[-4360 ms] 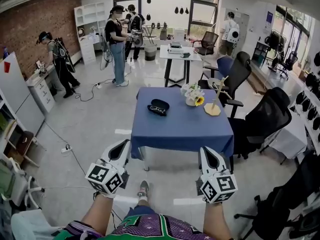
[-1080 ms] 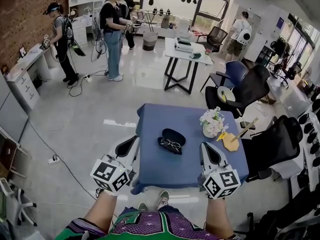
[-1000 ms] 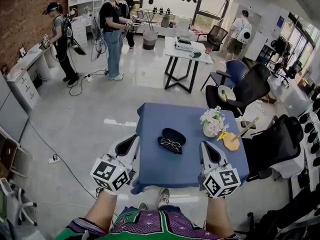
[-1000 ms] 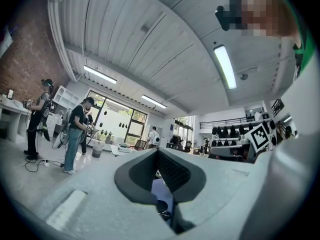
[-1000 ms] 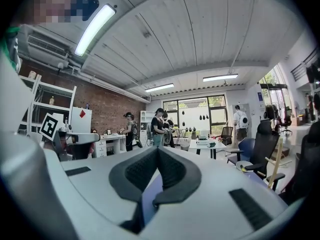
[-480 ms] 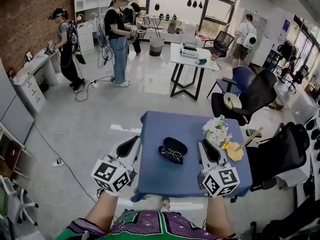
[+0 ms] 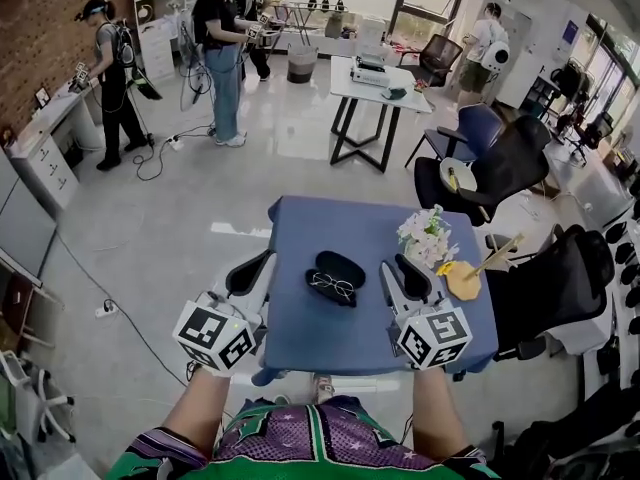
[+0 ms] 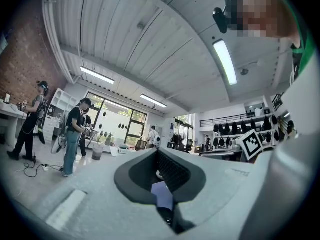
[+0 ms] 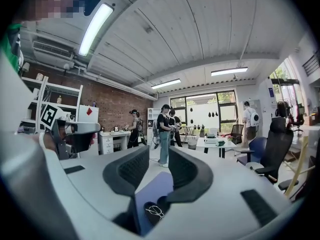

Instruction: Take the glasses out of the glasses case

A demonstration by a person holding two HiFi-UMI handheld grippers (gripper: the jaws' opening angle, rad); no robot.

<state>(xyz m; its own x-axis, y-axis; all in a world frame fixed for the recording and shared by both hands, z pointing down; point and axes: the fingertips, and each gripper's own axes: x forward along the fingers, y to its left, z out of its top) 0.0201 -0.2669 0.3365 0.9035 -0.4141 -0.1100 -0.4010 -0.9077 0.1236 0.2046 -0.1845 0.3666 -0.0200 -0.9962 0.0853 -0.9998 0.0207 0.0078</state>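
On blue table (image 7: 330,333) noted open black glasses case (image 7: 343,265), glasses (image 7: 332,287) inside, long axis roughly left-right; found left gripper (image 7: 266,260) and right gripper (image 7: 391,267) parted, empty

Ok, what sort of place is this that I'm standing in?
Most likely a shared office or lab workspace, not a home. Black office chairs and a white work table stand on an open tiled floor, and several people stand about wearing equipment.

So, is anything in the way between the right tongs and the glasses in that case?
Nothing visible. Only bare blue tablecloth lies between the open right tongs and the glasses in the case; the flowers stand off to the right.
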